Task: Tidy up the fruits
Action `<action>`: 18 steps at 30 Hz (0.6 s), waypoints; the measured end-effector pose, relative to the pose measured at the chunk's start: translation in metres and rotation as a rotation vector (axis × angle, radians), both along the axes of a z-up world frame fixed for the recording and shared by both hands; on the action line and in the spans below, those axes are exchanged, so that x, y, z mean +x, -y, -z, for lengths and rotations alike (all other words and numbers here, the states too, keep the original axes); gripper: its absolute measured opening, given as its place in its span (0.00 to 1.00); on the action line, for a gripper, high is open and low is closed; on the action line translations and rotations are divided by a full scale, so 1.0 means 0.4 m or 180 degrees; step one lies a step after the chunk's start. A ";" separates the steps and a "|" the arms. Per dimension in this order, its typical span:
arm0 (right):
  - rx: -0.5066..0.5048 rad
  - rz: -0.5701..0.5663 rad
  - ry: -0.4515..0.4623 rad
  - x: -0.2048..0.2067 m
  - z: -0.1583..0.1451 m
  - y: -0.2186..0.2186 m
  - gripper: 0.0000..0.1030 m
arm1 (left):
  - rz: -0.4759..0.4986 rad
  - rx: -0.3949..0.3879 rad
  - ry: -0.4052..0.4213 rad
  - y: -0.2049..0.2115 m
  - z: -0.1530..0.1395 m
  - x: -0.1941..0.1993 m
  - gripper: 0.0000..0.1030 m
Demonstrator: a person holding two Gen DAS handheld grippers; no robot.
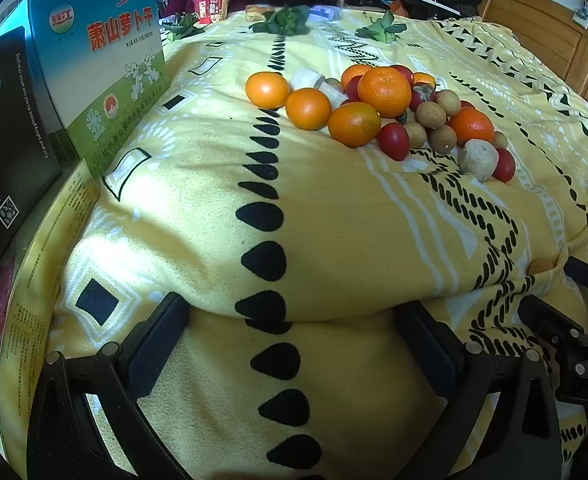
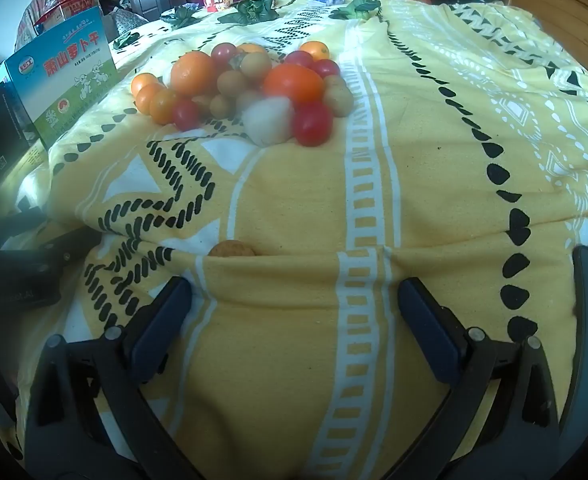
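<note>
Left wrist view: the left gripper (image 1: 292, 334) hangs over the yellow blanket (image 1: 198, 216) with its jaws spread wide and nothing between them. The fruit pile (image 1: 382, 114) lies well ahead on the blanket, right of centre. In it I count six oranges (image 1: 384, 91), about five red tomatoes (image 1: 393, 141), roughly five small brown longans (image 1: 430, 114), two pale cut pieces (image 1: 305, 78) and one rough beige lump (image 1: 479, 159); some fruit at the back is hidden, so the counts are not certain. A blue-green box (image 1: 106, 80) stands at the left, beside one black box (image 1: 10, 128). Three leafy bunches (image 1: 284, 20) lie at the far edge, near one red cup (image 1: 211, 9).

Right wrist view: the right gripper (image 2: 294, 300) is likewise released, jaws wide, empty, above the blanket (image 2: 294, 200). The fruit pile (image 2: 246, 84) sits far ahead, left of centre, partly blurred. One lone round brown fruit (image 2: 232, 249) peeks from a fold just ahead of the jaws, apart from the pile. The blue-green box (image 2: 70, 76) stands at the left.
</note>
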State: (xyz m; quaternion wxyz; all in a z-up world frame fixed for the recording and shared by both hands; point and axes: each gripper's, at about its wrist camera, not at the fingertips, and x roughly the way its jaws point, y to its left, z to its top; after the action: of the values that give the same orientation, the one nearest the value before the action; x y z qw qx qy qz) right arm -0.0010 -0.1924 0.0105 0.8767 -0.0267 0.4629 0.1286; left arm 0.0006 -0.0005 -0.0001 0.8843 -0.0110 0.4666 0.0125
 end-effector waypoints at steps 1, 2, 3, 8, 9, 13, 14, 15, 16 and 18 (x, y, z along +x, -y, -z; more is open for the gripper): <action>-0.0025 0.0001 0.0009 0.000 -0.001 -0.001 1.00 | 0.0000 0.0001 -0.0002 0.001 0.000 0.001 1.00; -0.0031 0.0001 0.0007 0.000 -0.001 -0.002 1.00 | 0.0000 0.0005 -0.0005 0.003 0.000 0.003 1.00; -0.0033 0.0000 0.0011 -0.001 -0.002 -0.002 1.00 | 0.0000 0.0015 -0.0001 0.005 0.000 0.004 1.00; -0.0073 0.0021 0.0001 0.000 -0.006 -0.001 1.00 | -0.0003 0.0033 0.0009 0.017 -0.001 0.014 1.00; -0.0093 0.0022 -0.0004 0.000 -0.007 0.000 1.00 | 0.0006 0.0034 0.0023 0.009 -0.002 0.007 1.00; -0.0126 0.0021 0.0013 -0.021 -0.011 -0.003 1.00 | 0.0011 0.0018 0.0022 0.005 -0.007 0.007 1.00; -0.0174 0.0025 -0.0002 -0.008 -0.010 -0.014 1.00 | 0.0014 -0.0001 0.0027 -0.004 -0.011 -0.002 1.00; -0.0163 0.0028 0.0008 -0.010 -0.011 -0.012 1.00 | 0.0016 -0.0003 0.0027 -0.005 -0.012 -0.003 1.00; -0.0133 0.0025 0.0013 -0.011 -0.010 -0.009 1.00 | 0.0018 -0.0004 0.0029 -0.005 -0.013 -0.003 1.00; -0.0077 0.0020 -0.0006 -0.008 -0.007 -0.003 1.00 | 0.0024 -0.0001 0.0037 -0.006 -0.013 -0.005 1.00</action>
State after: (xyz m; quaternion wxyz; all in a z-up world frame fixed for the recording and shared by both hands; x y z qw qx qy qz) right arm -0.0044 -0.1913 0.0135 0.8763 -0.0357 0.4652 0.1202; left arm -0.0015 0.0017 0.0052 0.8870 -0.0094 0.4615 0.0090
